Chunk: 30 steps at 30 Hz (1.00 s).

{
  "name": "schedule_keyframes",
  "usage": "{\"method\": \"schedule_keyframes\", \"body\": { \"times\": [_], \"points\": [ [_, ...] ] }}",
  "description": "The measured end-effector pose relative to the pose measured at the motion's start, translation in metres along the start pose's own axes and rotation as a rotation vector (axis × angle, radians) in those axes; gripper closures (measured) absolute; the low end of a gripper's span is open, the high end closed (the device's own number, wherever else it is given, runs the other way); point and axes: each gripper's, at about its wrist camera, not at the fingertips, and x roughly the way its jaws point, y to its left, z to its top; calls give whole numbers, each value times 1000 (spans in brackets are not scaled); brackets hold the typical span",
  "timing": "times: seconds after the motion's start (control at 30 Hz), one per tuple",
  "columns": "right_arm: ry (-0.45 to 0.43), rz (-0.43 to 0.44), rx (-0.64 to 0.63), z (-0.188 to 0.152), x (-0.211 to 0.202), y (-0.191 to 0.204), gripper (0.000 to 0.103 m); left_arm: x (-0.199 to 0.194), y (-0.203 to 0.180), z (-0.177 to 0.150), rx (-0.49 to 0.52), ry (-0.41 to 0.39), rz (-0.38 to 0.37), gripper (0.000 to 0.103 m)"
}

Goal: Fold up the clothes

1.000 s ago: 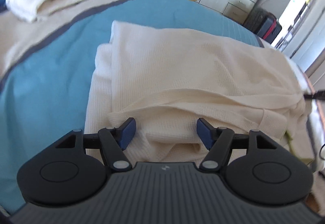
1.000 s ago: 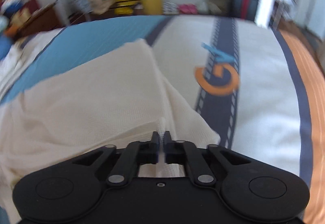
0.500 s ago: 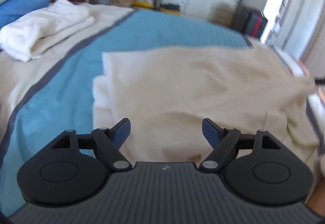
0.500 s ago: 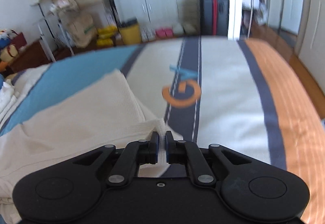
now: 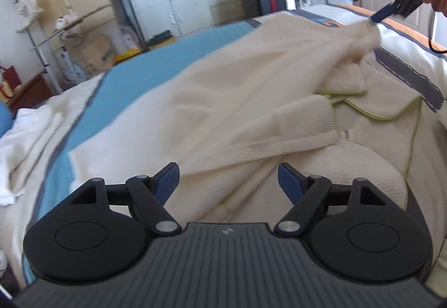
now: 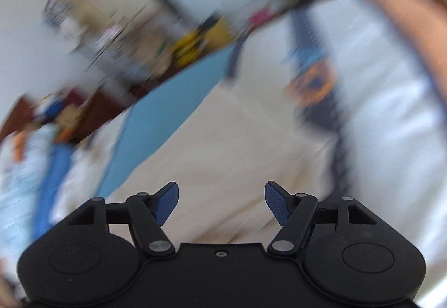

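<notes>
The garment (image 5: 229,112) is a cream waffle-knit piece, spread across the bed and partly folded over itself. One layer rises in a ridge toward two o'clock, where its corner is bunched and lifted off the rest. Below that, at about three o'clock, a ribbed cuff or band lies flat on the lower layer, beside a thin yellow-green seam line and a small white tag. From the right wrist view it is only a pale blur (image 6: 237,154), probably the same cloth.
</notes>
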Motion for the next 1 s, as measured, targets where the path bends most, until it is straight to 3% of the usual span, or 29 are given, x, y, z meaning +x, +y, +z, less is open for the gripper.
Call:
{"method": "schedule_keyframes", "body": {
  "times": [0.07, 0.13, 0.2, 0.33, 0.4, 0.43, 0.47, 0.5, 0.53, 0.57, 0.6, 0.67, 0.77, 0.83, 0.93, 1.0],
  "points": [
    [151, 60, 56, -17, 28, -1, 35, 4, -2, 2, 14, 0, -1, 26],
    [227, 40, 49, -27, 46, 4, 35, 8, -3, 5, 21, -1, 2, 26],
    [239, 21, 32, -28, 55, 8, 35, 12, 2, 7, 3, 2, -4, 26],
    [294, 63, 96, -27, 77, 2, 39, 25, 7, 9, -20, 11, -26, 26],
    [327, 37, 101, -32, 86, 2, 46, 29, 10, 8, -54, 10, -42, 26],
    [334, 18, 94, -34, 88, 2, 58, 32, 12, 7, -77, 12, -50, 26],
    [327, 3, 80, -35, 89, 4, 78, 33, 14, 6, -101, 11, -61, 27],
    [324, 3, 70, -35, 87, 5, 91, 32, 16, 5, -129, 4, -80, 43],
    [326, 22, 73, -35, 85, 4, 95, 30, 18, 5, -155, -4, -96, 79],
    [324, 53, 84, -35, 81, 4, 96, 25, 20, 6, -170, -16, -105, 94],
    [320, 96, 92, -35, 77, 5, 96, 20, 22, 8, -186, -28, -114, 97],
    [310, 201, 112, -34, 64, 9, 96, 7, 25, 10, -200, -69, -119, 97],
    [308, 325, 128, -35, 47, 13, 96, -13, 24, 14, -238, -66, -156, 97],
    [327, 298, 99, -42, 43, 16, 96, -22, 22, 11, -277, -48, -196, 95],
    [408, 190, 63, -57, 51, 18, 96, -12, 11, -6, -320, 70, -226, 87],
    [461, 148, 2, -61, 61, 27, 94, -6, 4, -22, -336, 107, -231, 85]
  ]
}}
